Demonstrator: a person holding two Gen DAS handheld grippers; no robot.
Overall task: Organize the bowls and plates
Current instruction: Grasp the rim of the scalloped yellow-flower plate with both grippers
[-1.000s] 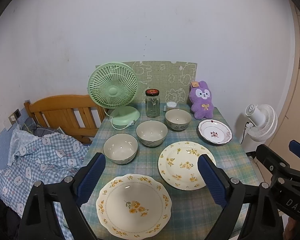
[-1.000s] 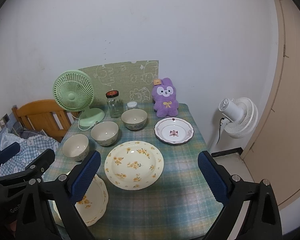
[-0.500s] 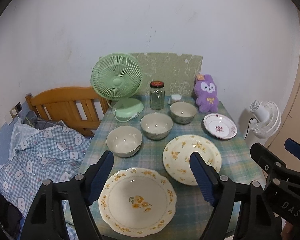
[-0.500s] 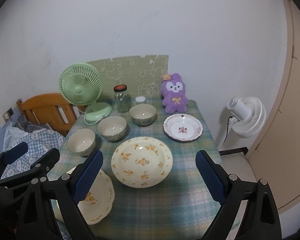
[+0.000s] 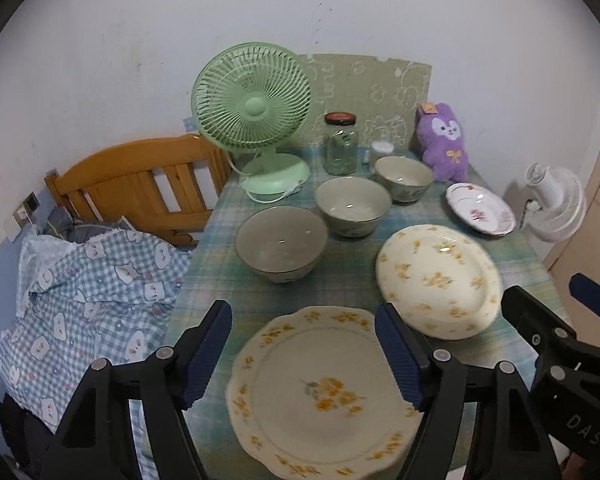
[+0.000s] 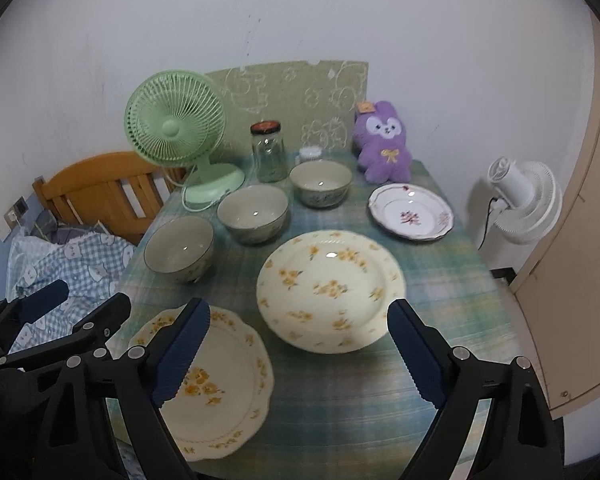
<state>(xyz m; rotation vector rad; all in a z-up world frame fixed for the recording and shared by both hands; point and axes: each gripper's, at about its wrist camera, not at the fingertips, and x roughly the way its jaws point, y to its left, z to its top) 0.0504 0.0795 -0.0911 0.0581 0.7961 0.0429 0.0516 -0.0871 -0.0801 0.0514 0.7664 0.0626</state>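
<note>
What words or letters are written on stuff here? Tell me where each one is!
"DAS" – white letters on the black body of the right gripper, at the lower right edge of the left wrist view; more may be cut off.
Jar: its dark lid has red marks, too blurred to read.
Purple plush bunny: the small tag by its ear is too small to read.
Plates, bowls and fans show no writing.

Plaid-clothed table [image 6: 440, 292] with three bowls [image 6: 253, 212], three plates [image 6: 328, 288], fan [image 6: 176, 132], jar [image 6: 269, 152], plush [image 6: 384, 144].

Showing only white letters "DAS" on the black plastic body of the right gripper [image 5: 588, 364], partly cut off.
</note>
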